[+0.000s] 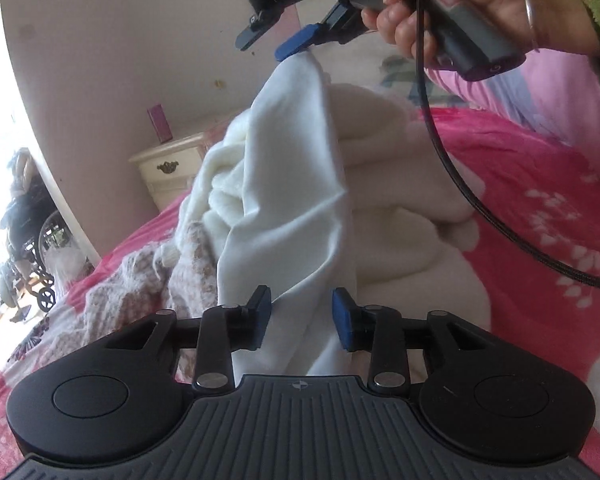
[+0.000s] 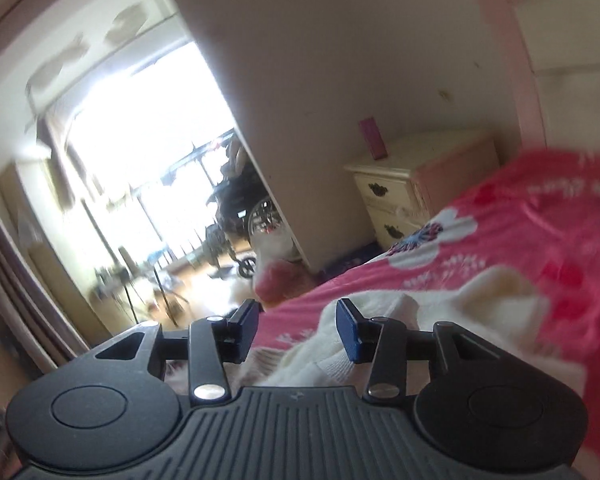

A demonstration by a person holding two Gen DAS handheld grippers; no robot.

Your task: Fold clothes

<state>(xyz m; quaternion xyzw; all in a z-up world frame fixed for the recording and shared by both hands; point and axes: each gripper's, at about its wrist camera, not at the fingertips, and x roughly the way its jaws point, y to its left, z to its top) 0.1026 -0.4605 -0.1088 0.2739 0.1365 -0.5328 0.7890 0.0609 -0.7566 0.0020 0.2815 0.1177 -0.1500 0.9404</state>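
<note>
White garment stretched between our two grippers over the pink bedspread

Our left gripper (image 1: pixel 302 322) stands released around the white garment (image 1: pixel 292 184); our right gripper (image 1: pixel 274 42) looks parted at its peak, grip unclear. A checked cloth (image 1: pixel 156 276) and black cable (image 1: pixel 440 140) crowd it, nightstand (image 2: pixel 412 176) beyond

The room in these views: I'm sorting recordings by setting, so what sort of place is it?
Most likely a bedroom in a home. A bed with a pink flowered bedspread carries the white garment, a cream nightstand stands against the wall beside it, and a wheelchair is parked near the bright window.
</note>
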